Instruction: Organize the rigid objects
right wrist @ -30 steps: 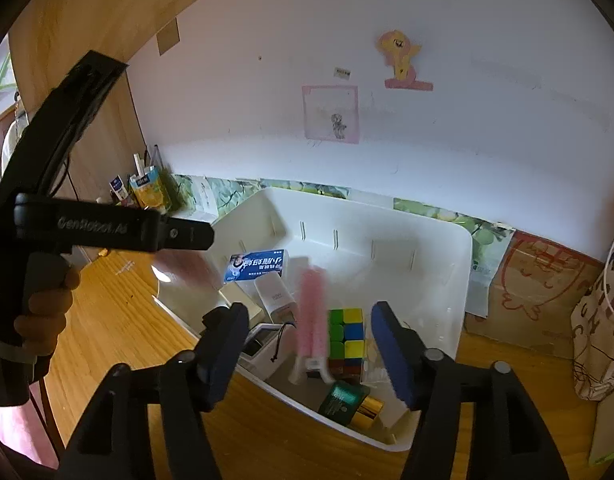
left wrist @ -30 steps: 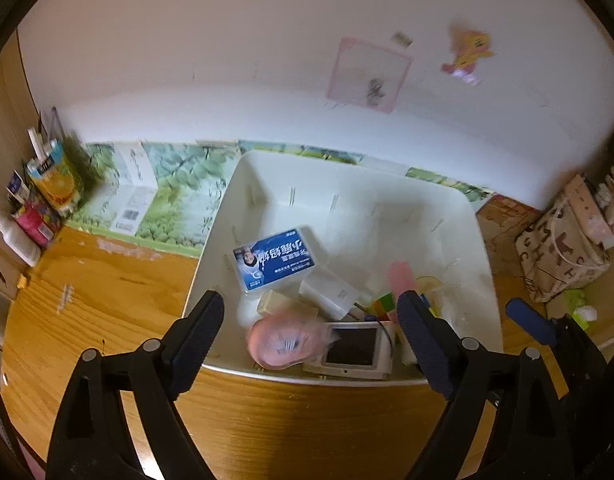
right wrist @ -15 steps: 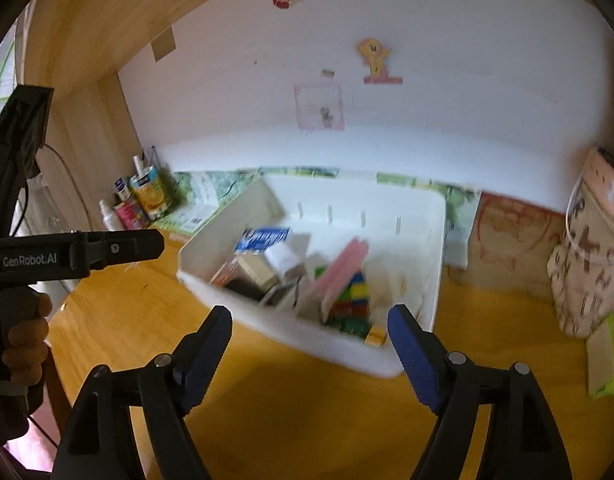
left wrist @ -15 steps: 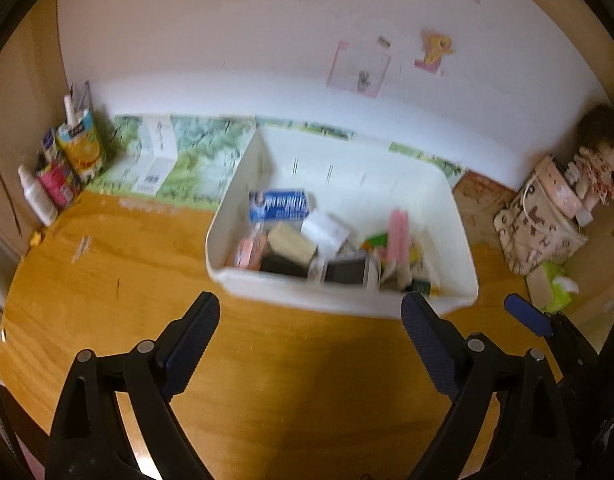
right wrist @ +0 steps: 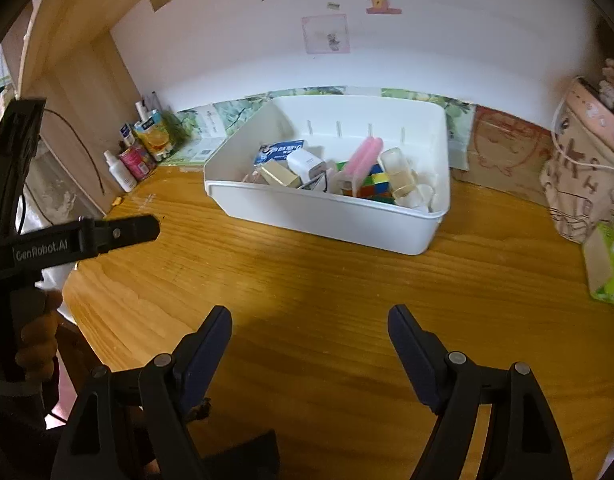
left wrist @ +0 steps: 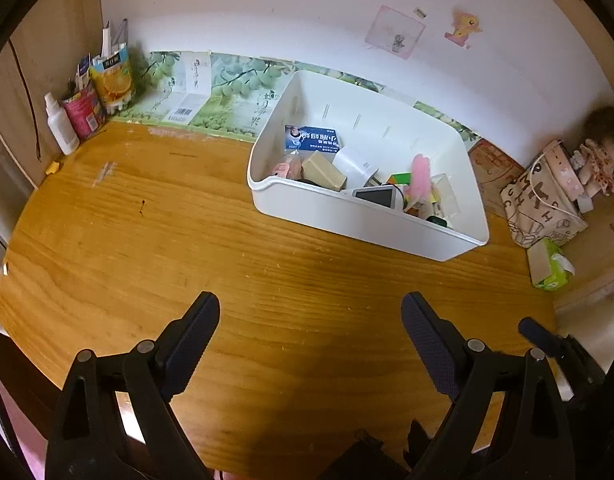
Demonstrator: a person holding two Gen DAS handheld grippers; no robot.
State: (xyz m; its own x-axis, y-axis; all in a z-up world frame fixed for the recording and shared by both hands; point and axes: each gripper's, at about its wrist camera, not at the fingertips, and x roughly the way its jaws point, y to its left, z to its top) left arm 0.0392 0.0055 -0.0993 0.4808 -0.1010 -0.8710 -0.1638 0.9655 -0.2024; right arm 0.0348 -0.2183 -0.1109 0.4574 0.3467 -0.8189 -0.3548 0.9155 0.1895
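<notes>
A white plastic bin [left wrist: 347,216] [right wrist: 307,216] stands on the wooden table and holds several small items: a blue box [left wrist: 312,137] [right wrist: 281,151], a tan box [left wrist: 324,170], a white block [right wrist: 307,163], a pink item [right wrist: 363,156], a colour cube [right wrist: 373,184] and a small screen device [left wrist: 377,196]. My left gripper [left wrist: 310,320] is open and empty, over bare table well in front of the bin. My right gripper [right wrist: 309,330] is open and empty, also in front of the bin. The left gripper's finger [right wrist: 119,234] shows at the left of the right wrist view.
Bottles and cartons [left wrist: 91,100] stand in the far left corner. A patterned bag [left wrist: 543,200] [right wrist: 583,176] and a green tissue pack [left wrist: 549,264] [right wrist: 609,264] sit at the right. A green printed sheet [left wrist: 211,100] lies along the wall behind the bin.
Both grippers have pulled back and up from the bin, which now lies farther away. The pink items seen falling earlier now lie still in the bin.
</notes>
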